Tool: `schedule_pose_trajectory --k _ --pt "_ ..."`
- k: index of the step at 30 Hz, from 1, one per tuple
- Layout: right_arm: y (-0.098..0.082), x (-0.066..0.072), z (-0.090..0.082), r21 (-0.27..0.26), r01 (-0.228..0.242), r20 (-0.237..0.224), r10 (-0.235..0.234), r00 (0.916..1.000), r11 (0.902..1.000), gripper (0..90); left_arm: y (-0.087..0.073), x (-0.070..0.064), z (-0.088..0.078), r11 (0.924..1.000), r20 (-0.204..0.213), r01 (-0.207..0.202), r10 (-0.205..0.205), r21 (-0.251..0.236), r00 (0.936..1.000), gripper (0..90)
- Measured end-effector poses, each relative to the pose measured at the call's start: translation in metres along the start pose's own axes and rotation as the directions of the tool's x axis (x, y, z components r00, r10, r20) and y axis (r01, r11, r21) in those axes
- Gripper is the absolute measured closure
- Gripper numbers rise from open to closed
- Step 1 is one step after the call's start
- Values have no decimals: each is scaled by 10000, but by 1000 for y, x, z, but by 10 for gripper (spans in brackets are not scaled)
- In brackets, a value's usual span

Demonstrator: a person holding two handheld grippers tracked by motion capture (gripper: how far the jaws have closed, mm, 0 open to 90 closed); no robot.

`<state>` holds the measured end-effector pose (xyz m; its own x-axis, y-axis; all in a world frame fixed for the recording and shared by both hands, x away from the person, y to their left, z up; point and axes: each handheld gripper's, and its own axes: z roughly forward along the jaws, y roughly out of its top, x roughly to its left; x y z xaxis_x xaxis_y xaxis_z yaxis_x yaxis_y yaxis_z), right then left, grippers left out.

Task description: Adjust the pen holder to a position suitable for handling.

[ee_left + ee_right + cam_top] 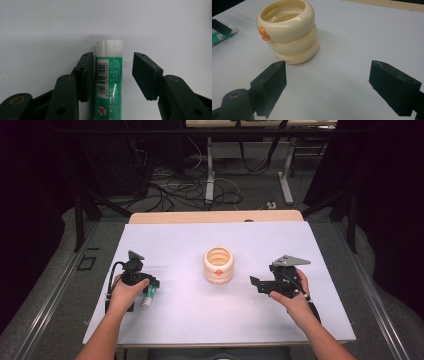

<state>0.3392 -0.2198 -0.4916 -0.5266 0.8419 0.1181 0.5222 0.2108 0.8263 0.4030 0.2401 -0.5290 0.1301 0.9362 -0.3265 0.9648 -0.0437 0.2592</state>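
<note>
A green glue stick (109,72) with a white cap lies flat on the white table top, seen in the high view at the left (148,297). My left gripper (151,290) reaches down over it and straddles it (113,62). One pad rests against the stick's side and the other stands a small gap off it, so the gripper is open. My right gripper (256,284) hovers at the right, open with nothing between its pads (328,75). It faces a cream holder (289,32) made of three stacked rings with an orange mark.
The cream holder (218,265) stands upright in the middle of the white table top (200,315), between both hands. A wooden table edge (215,216) runs along the back. Beyond it are desk legs and cables on the floor.
</note>
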Motion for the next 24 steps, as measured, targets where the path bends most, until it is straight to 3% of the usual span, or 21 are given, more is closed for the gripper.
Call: schedule_pose_trajectory --k 24 --pt "-1 -1 1 52 -65 -42 65 10000 10000 140 -1 -3 1 9998 -339 -173 177 129 9993 654"
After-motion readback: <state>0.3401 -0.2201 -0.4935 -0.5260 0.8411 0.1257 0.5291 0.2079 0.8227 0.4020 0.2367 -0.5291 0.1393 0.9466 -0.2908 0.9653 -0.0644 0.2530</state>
